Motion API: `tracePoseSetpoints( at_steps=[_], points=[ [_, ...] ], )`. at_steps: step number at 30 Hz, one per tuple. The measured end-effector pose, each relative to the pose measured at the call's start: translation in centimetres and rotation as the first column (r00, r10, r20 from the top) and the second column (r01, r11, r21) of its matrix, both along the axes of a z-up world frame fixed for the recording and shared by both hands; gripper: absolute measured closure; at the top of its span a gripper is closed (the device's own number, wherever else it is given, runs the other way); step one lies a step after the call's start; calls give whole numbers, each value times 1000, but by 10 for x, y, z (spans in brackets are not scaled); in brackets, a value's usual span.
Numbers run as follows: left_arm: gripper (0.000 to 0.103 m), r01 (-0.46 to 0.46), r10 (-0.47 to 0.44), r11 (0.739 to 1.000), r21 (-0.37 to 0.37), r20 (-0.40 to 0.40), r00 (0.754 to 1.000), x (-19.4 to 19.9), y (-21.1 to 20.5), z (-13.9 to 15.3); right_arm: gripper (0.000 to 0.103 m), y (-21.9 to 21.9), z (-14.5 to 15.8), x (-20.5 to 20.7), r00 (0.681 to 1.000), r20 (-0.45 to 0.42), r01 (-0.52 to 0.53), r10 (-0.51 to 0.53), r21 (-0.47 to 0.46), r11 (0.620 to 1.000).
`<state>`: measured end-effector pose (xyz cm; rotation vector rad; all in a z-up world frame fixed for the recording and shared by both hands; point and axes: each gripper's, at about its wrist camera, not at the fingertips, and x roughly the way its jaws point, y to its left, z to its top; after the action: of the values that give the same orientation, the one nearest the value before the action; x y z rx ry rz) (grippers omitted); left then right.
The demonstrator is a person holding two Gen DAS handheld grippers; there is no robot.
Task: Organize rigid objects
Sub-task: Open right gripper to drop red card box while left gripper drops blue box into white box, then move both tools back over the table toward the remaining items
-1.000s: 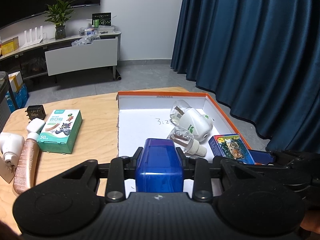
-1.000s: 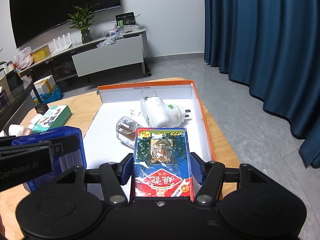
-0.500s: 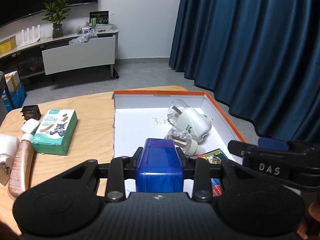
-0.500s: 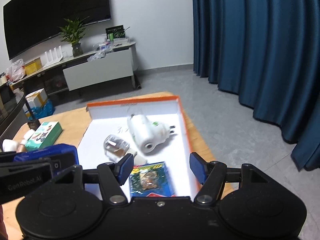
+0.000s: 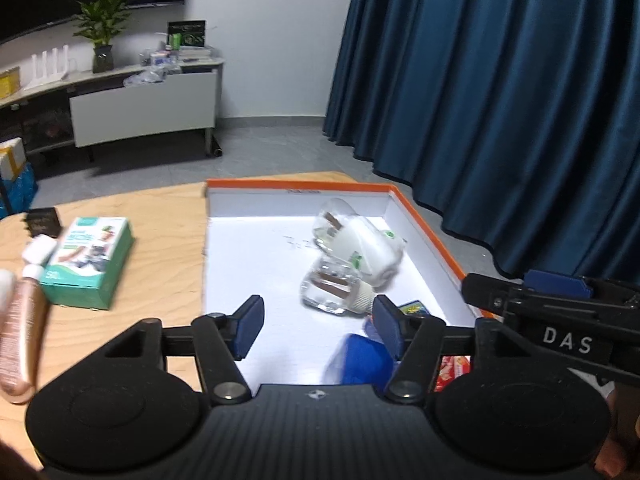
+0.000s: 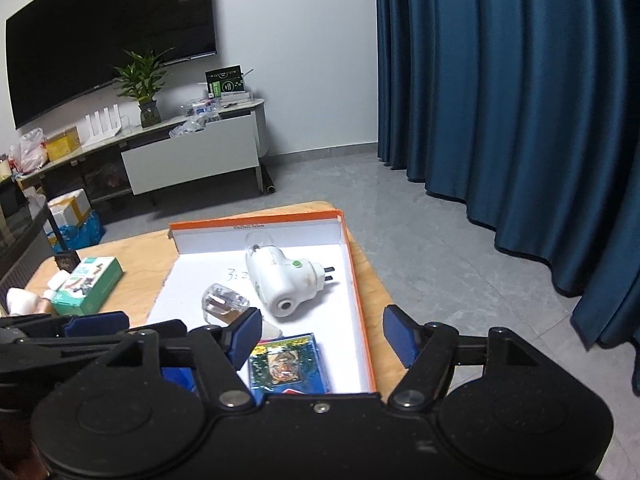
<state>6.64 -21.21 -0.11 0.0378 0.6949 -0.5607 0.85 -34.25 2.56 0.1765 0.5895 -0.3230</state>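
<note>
Both tools read wide open, nothing gripped. Left tool [image 5: 318, 322]: the glossy blue plastic box [image 5: 360, 360] lies blurred below, by its right finger, inside the shallow white tray [image 6: 356, 288] with orange rim. Right tool [image 6: 320, 334]: the flat, printed tiger card pack [image 6: 288, 362] rests on the tray floor beneath its left finger. Ahead of both, a rounded white plug-in unit [image 6: 282, 278] touches a clear bottle [image 6: 224, 302]. The wooden counter [image 5: 160, 264] carries a green carton [image 5: 88, 264].
</note>
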Motion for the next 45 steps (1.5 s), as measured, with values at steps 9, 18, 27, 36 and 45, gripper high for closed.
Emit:
tracePoseSetpoints(
  at_steps=[9, 18, 27, 36, 45],
  points=[
    [27, -86, 85, 996, 39, 19, 996, -1, 37, 10, 18, 33, 3, 4, 997, -3, -73, 73, 11, 997],
    [20, -187, 186, 982, 37, 25, 982, -1, 80, 16, 15, 73, 3, 10, 986, -22, -167, 167, 29, 986],
    [16, -281, 279, 959, 42, 46, 959, -5, 127, 17, 14, 113, -1, 16, 966, -37, -253, 254, 33, 967],
    [9, -481, 481, 875, 47, 6, 876, 13, 192, 4, 14, 141, -10, 22, 943, -57, -325, 326, 29, 945],
    [6, -590, 591, 806, 43, -11, 807, 57, 213, 0, 14, 154, -18, 33, 922, -87, -377, 377, 16, 926]
  ],
)
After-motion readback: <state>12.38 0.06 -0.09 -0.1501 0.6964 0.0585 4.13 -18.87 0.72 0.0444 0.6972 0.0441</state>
